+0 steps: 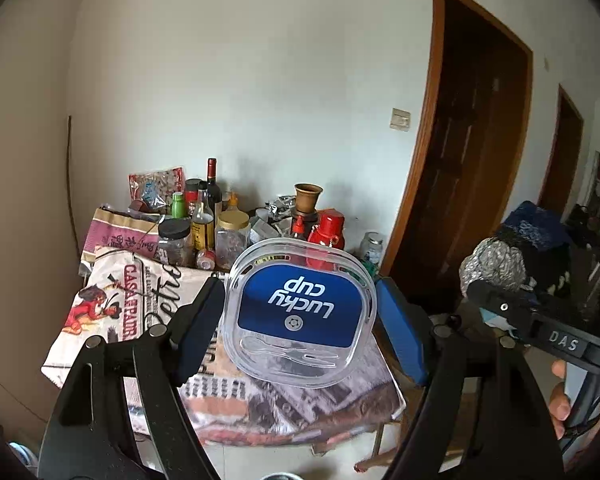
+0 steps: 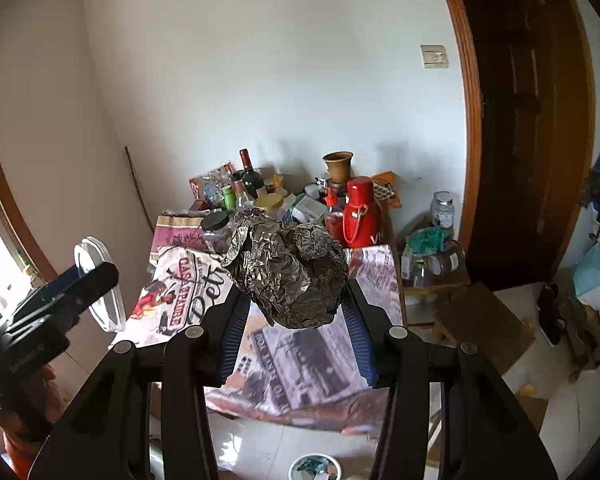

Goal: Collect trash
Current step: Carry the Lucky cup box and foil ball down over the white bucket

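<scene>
Left two-finger gripper (image 1: 300, 312), black frame with blue ribbed pads: jaws spread wide, clamped on either side of a clear plastic lidded container with blue label (image 1: 300, 312), held raised, lid facing the camera.

Right two-finger gripper (image 2: 294, 300), same build: jaws closed onto a crumpled ball of silver foil (image 2: 288, 272), held raised.

Bare hand (image 1: 564, 396) wrapped around right gripper's handle, fingers visible.

Two black hand-held grippers are seen: the left gripper (image 1: 300, 316) and right gripper (image 2: 296, 316), each with ribbed blue pads (image 2: 232, 332), round silver screws (image 2: 194, 332) and white "DAS" lettering (image 1: 563, 340).
</scene>
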A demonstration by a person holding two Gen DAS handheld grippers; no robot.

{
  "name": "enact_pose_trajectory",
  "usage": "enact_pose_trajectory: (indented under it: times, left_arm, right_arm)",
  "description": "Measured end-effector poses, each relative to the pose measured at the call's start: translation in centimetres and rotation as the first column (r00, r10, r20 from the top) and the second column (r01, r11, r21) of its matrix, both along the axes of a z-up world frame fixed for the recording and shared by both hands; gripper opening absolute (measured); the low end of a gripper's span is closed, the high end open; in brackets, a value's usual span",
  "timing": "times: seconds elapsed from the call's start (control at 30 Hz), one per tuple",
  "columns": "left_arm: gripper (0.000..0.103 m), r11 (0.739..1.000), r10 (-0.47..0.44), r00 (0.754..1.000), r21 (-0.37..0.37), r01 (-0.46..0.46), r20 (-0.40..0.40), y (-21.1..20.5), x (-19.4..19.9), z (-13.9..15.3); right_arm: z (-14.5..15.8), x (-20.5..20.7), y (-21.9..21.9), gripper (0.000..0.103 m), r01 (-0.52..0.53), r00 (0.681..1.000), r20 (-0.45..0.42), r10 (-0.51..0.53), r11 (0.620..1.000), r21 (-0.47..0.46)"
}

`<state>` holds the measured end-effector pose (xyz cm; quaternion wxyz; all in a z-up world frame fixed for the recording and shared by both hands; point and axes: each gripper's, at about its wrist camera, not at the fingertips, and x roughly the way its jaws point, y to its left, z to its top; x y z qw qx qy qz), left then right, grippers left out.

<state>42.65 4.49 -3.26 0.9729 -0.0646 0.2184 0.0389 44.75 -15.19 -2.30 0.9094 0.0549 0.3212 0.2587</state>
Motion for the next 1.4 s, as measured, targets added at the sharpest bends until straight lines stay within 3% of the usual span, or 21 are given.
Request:
enact_pose_trajectory:
  times: [0.47, 0.63, 0.87, 1.07, 1.2, 1.4]
  left_arm:
    - [0.076, 0.998, -0.055, 0.996, -0.022, 0.053, -0.064, 2.6, -16.0, -2.0]
    - [0.076, 0.998, -0.060, 0.993, -0.042, 0.056, -0.098, 2.9, -18.0, -2.7]
    - [0.076, 0.998, -0.036, 0.987, -0.060, 0.027, -0.156, 2.5, -18.2, -5.2]
    - [0.076, 0.995, -0.027, 0.961, -0.097, 0.000, -0.276, 1.9, -15.5, -11.1]
    - [0.075, 0.995, -0.021, 0.934, -0.102, -0.016, -0.357, 1.0, -13.1, -17.1]
    - [0.075, 0.980, -0.032, 0.879, -0.187, -0.066, -0.476, 0.4, -10.1, -27.5]
  right_arm:
    - [-1.0, -14.9, 2.2, 0.044, 0.058, 0.997, -0.057, -0.058, 0.998, 0.000]
    - [-1.4, -17.6, 2.3, 0.044, 0.055, 0.994, -0.090, -0.057, 0.998, -0.024]
    - [-3.4, -18.2, 2.3, 0.044, 0.022, 0.987, -0.156, -0.027, 0.999, -0.030]
    - [-8.7, -16.0, 2.6, 0.044, -0.021, 0.967, -0.254, 0.006, 0.998, -0.057]
    - [-14.0, -14.6, 2.3, 0.044, -0.050, 0.944, -0.329, 0.018, 0.995, -0.090]
    - [-23.6, -12.7, 1.3, 0.044, -0.081, 0.890, -0.455, 0.006, 0.986, -0.146]
